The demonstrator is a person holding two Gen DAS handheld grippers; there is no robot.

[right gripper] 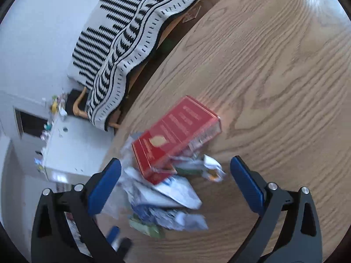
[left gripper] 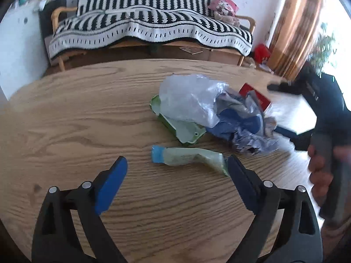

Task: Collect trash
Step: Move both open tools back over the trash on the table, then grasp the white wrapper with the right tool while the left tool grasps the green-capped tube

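A heap of trash lies on the round wooden table (left gripper: 76, 120): a clear plastic bag (left gripper: 188, 100), a green tray (left gripper: 186, 131), crumpled blue wrappers (left gripper: 239, 127) and a red box (left gripper: 258, 98). Nearer to me lies a crushed bottle (left gripper: 186, 159) with a blue cap. My left gripper (left gripper: 177, 162) is open just short of it, and the bottle's right end lies beside the right finger (left gripper: 241, 175). In the right wrist view the red box (right gripper: 175, 135) rests on white and blue wrappers (right gripper: 171, 192). My right gripper (right gripper: 175, 163) stands open around that heap, pads apart from it.
A hand (left gripper: 320, 164) holding the other gripper shows at the right edge. Behind the table stands a wooden sofa under a black-and-white striped blanket (left gripper: 149, 28), with a brown curtain (left gripper: 296, 22) to its right. A white cabinet (right gripper: 72, 149) stands beyond the table edge. Bare tabletop (right gripper: 274, 76) stretches past the heap.
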